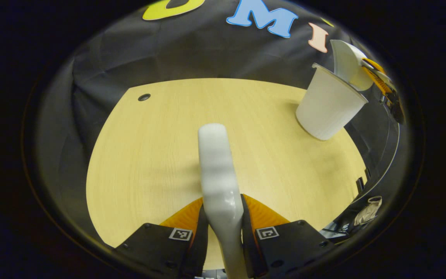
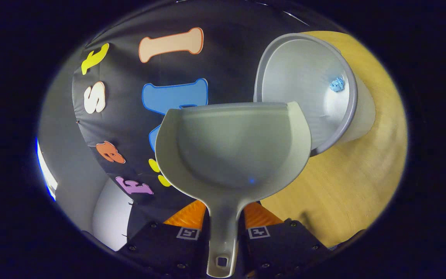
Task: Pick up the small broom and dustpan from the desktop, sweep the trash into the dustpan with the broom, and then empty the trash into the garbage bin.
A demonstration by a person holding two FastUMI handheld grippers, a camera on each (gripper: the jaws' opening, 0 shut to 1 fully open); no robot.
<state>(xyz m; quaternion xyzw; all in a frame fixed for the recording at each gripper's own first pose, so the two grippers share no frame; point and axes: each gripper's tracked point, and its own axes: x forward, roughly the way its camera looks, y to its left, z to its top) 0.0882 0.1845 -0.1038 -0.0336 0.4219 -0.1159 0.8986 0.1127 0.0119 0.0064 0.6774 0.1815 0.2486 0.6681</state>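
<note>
My left gripper [image 1: 222,207] is shut on the white broom handle [image 1: 216,162], which points forward over the wooden desktop [image 1: 149,162]; the bristles are out of sight. The white garbage bin [image 1: 329,106] stands at the desk's far right. Above its rim hangs the tipped dustpan [image 1: 347,64], held by the other gripper [image 1: 385,83]. In the right gripper view, my right gripper [image 2: 224,211] is shut on the dustpan's handle [image 2: 223,228]. The pale pan [image 2: 232,151] has its lip at the bin [image 2: 304,81]. A crumpled blue scrap [image 2: 337,84] lies inside the bin.
A small dark hole [image 1: 144,97] sits in the desktop's far left corner. The black cloth wall [image 1: 207,50] stands close behind the desk. The desk's right edge [image 1: 356,162] runs just past the bin. A tiny blue speck [image 2: 251,180] shows in the pan.
</note>
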